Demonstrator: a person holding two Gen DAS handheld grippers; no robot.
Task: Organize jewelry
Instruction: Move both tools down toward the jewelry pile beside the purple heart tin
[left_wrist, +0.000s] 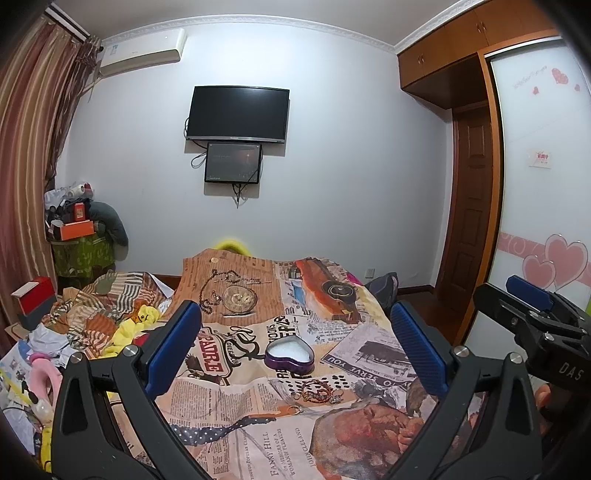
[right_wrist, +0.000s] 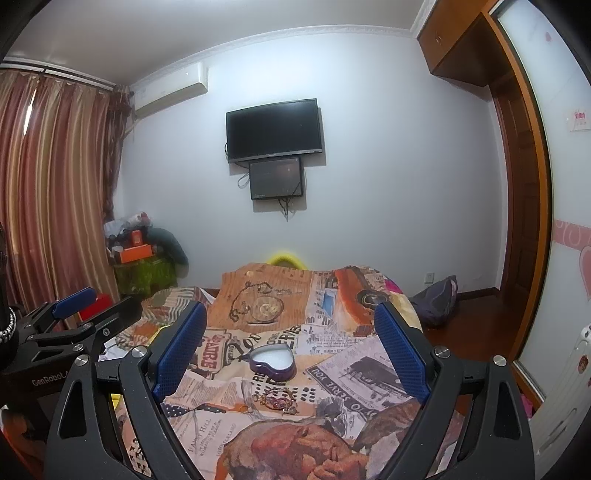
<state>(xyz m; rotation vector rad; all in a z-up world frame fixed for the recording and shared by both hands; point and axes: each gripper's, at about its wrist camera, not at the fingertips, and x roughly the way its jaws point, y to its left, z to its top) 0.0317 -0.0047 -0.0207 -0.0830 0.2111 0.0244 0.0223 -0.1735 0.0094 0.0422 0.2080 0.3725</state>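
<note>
A purple heart-shaped tin with a white lining lies open on the newspaper-print cloth. Just in front of it lies a small heap of jewelry: beaded bracelets, gold and silver pieces, and a ring a little apart. My left gripper hovers open above the cloth, with the tin and jewelry seen between its blue fingers. My right gripper is also open, empty, framing the same tin and heap. Each gripper shows at the edge of the other's view.
The cloth covers a bed. Crumpled bedding and toys lie to the left, with a red box and a cluttered stand by the curtain. A bag sits on the floor at right, near a wardrobe.
</note>
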